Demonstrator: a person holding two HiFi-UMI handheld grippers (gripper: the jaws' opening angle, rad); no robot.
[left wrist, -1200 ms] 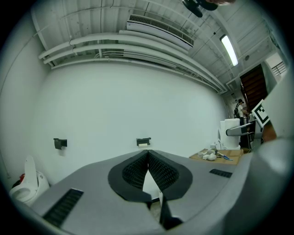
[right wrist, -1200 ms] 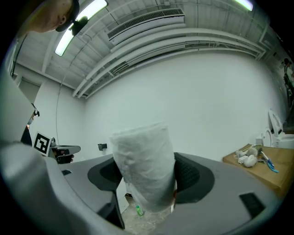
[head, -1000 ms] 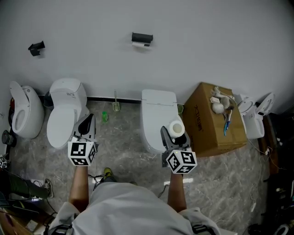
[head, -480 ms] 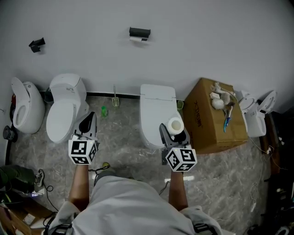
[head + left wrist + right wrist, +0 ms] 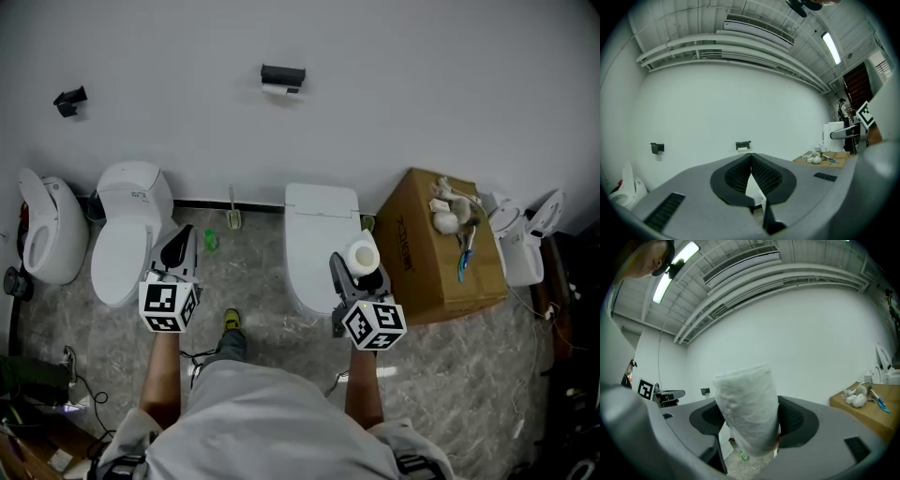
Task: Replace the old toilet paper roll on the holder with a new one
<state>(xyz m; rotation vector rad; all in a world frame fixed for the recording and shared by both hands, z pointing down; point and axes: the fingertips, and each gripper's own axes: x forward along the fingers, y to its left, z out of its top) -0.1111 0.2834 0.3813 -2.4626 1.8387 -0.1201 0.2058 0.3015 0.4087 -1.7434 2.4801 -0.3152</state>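
A black paper holder (image 5: 282, 75) hangs on the white wall with a thin old roll (image 5: 277, 90) under it; it also shows far off in the left gripper view (image 5: 743, 146). My right gripper (image 5: 358, 267) is shut on a new white toilet paper roll (image 5: 362, 256), which stands upright between the jaws in the right gripper view (image 5: 747, 411). My left gripper (image 5: 178, 247) is shut with nothing in it, its pads (image 5: 751, 174) meeting at the tips. Both grippers point level toward the wall, well short of the holder.
Below the holder stands a white toilet (image 5: 319, 239). Another toilet (image 5: 127, 230) and a third one (image 5: 42, 234) are at the left. A cardboard box (image 5: 436, 248) with small items sits at the right. A second black wall fitting (image 5: 70, 98) is at the upper left.
Both grippers and the person have moved a little toward the wall; a foot now shows on the floor between the arms. The roll stays gripped.
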